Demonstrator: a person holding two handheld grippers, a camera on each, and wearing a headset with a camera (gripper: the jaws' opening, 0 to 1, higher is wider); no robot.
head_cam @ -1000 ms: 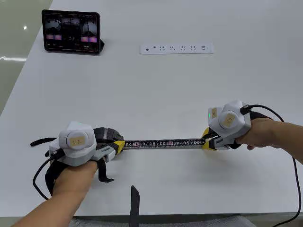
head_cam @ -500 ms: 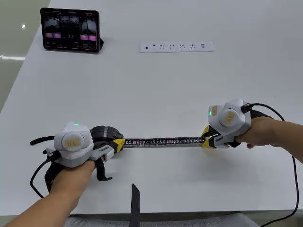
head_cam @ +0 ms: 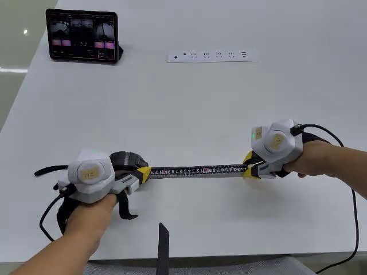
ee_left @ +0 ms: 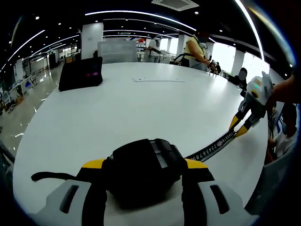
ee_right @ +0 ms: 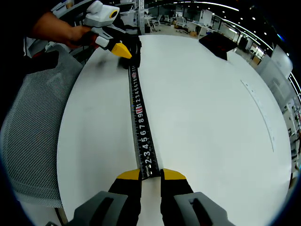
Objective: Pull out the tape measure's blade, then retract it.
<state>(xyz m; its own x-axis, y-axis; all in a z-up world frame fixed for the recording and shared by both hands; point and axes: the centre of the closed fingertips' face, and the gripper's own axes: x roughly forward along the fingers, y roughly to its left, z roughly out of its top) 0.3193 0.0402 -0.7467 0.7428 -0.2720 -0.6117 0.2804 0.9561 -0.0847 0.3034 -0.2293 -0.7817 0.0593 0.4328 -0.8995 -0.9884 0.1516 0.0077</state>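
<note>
White table (head_cam: 200, 103), blade (ee_right: 139, 127) numerals 2–9

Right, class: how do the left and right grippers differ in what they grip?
The left gripper clamps the black tape measure case; the right gripper pinches the blade tip. Left fingers stand wide around the case; right fingers nearly meet. Both have yellow fingertips.

Upper left of the head view: a black rectangular tablet (head_cam: 82, 35), screen lit, propped upright. Upper centre: a long white plastic power strip (head_cam: 211, 55), lying flat on the broad white tabletop (head_cam: 189, 109).
</note>
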